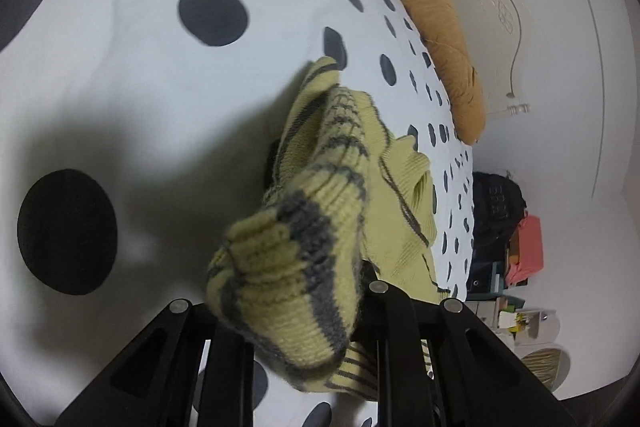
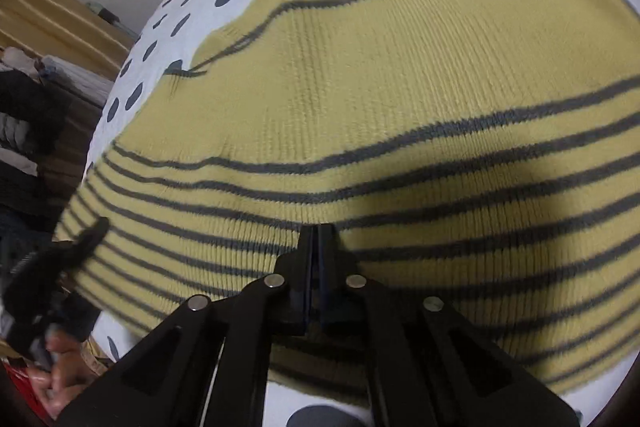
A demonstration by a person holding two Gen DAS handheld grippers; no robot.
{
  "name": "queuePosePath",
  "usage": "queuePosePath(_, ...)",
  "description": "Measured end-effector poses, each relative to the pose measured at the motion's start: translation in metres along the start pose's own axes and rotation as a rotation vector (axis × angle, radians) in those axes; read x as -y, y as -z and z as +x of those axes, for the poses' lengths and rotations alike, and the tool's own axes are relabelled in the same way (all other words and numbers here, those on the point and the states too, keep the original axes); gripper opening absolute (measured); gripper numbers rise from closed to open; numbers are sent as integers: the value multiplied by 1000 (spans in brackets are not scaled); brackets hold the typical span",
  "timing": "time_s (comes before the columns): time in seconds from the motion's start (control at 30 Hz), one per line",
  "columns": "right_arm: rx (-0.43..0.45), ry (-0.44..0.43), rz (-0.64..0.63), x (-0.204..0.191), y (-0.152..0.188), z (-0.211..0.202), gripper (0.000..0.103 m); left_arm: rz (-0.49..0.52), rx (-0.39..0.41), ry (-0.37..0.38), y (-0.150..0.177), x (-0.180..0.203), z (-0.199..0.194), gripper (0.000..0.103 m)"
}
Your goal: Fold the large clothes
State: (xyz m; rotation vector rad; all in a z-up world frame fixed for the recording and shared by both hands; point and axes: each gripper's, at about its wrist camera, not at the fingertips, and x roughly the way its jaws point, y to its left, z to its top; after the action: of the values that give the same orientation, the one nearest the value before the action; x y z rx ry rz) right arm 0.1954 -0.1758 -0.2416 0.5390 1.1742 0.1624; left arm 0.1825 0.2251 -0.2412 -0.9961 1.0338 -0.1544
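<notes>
Left wrist view: the left gripper [image 1: 288,291] has its fingers clamped on a bunched fold of the sweater [image 1: 320,211], a yellow knit with grey stripes, lifted above the bed [image 1: 120,27] with its spotted white cover. An orange pillow [image 1: 440,39] lies at the bed's far edge.

Right wrist view: the right gripper [image 2: 318,251] has its fingers pressed together on the striped hem of the sweater [image 2: 360,67], which lies spread flat on the bed [image 2: 168,11]. The left gripper [image 2: 76,247] shows at the sweater's left edge.

Yellow grey-striped knit sweater [image 2: 360,87] spread flat, one edge lifted.
</notes>
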Motion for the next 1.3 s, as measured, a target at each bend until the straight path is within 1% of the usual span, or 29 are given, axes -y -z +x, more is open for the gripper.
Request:
queuePosePath(0.1,-7,20,-21,-5,-6,-1,0,86,-3,-1,-2,27,-2,17)
queuePosePath(0.17,1,19,-34,-6,-5,-2,0,142,-12,-1,0,54,-5,17)
queuePosePath(0.3,47,-64,36,9,3,-14,0,299,-31,-8,16,119,-1,17)
queuePosePath(0.37,67,-131,115,23,11,-21,0,390,-49,8,33,155,1,17)
queuePosePath(0.4,66,-180,169,34,17,-22,0,449,-64,23,48,176,6,17)
queuePosePath(0.47,68,-248,244,49,26,-24,0,540,-99,45,76,209,17,17)
queuePosePath(0.53,70,-308,311,65,37,-25,0,645,-156,60,113,239,34,17)
queuePosePath(0.57,78,-326,339,73,42,-27,0,712,-198,56,139,253,49,17)
queuePosePath(0.67,97,-395,449,105,66,-37,0,795,-315,15,196,260,86,17)
queuePosePath(0.7,110,-435,500,120,77,-44,0,819,-356,-11,213,257,103,17)
queuePosePath(0.73,121,-439,537,130,86,-52,2,844,-401,-52,231,251,122,17)
queuePosePath(0.77,131,-422,560,140,95,-60,2,862,-431,-93,246,244,136,17)
queuePosePath(0.8,141,-415,574,151,103,-70,2,878,-441,-116,253,239,144,17)
queuePosePath(0.83,151,-390,583,162,111,-82,4,906,-437,-148,264,232,151,17)
queuePosePath(0.9,169,-307,578,181,123,-107,4,920,-425,-168,271,227,154,17)
queuePosePath(0.97,208,-277,582,198,130,-129,4,899,-411,-174,272,230,151,17)
queuePosePath(1.0,225,-264,579,205,131,-140,4,891,-388,-172,275,234,146,17)
queuePosePath(1.1,273,-193,538,218,127,-173,4,933,-300,-177,287,254,141,17)
queuePosePath(1.17,319,-161,511,222,120,-196,4,911,-276,-179,292,259,145,18)
queuePosePath(1.23,345,-146,500,225,111,-212,4,910,-259,-227,300,255,160,20)
queuePosePath(1.3,351,-129,473,227,97,-223,4,978,-254,-300,317,244,179,22)
